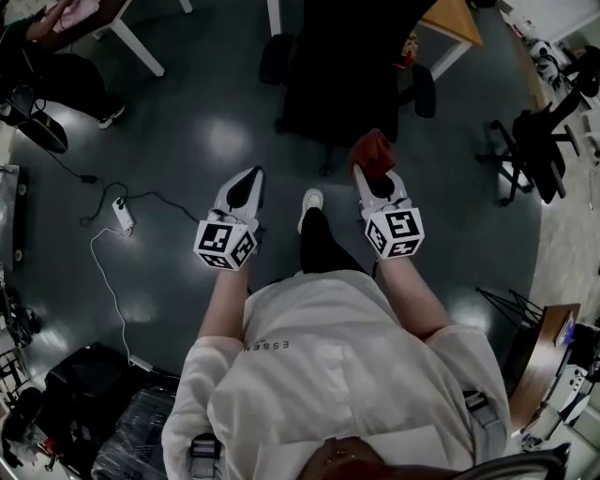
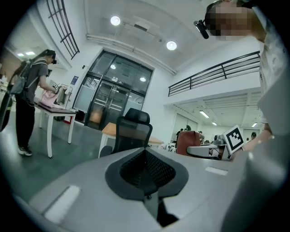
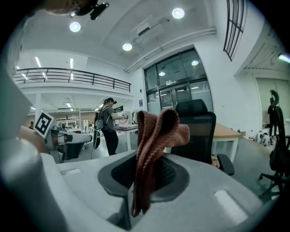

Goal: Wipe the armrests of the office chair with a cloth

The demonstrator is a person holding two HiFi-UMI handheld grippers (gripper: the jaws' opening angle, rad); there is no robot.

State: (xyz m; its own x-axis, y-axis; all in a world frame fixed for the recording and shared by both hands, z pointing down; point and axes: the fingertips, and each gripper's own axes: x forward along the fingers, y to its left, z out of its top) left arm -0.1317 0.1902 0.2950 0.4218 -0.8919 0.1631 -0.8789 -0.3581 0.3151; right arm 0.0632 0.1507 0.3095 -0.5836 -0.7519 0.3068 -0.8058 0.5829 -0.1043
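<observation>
While the right gripper (image 3: 134, 207) is clenched on the reddish-brown cloth (image 3: 156, 136), the left gripper (image 2: 152, 205) has its jaws pressed together with nothing between them. In the right gripper view the cloth's lower end is pinched in the seam of the jaws. The rest of it rises toward 12 o'clock as a folded loop whose top flops over toward 3 o'clock.

In the head view the cloth bunches at the 12 o'clock tip of the right gripper. Both grippers hang side by side in the air above the dark floor (image 1: 187, 122), each with its marker cube (image 1: 394, 232) at its 6 o'clock end, by the person's wrists. The person's shoe (image 1: 310, 200) shows between the two grippers.

The black office chair (image 1: 342, 75) stands at 12 o'clock from the grippers, and the right gripper view shows it apart from the cloth. An armrest (image 1: 275, 58) juts out at the chair's 9 o'clock side and a second armrest (image 1: 424, 91) at its 3 o'clock side, the second one nearer the cloth.

A wooden-topped counter (image 1: 455, 23) lies beyond the chair at 1 o'clock. A white power strip (image 1: 122, 216) with its cable lies on the floor at 9 o'clock from the left gripper. A second chair (image 1: 530, 141) stands at 3 o'clock from the right gripper.
</observation>
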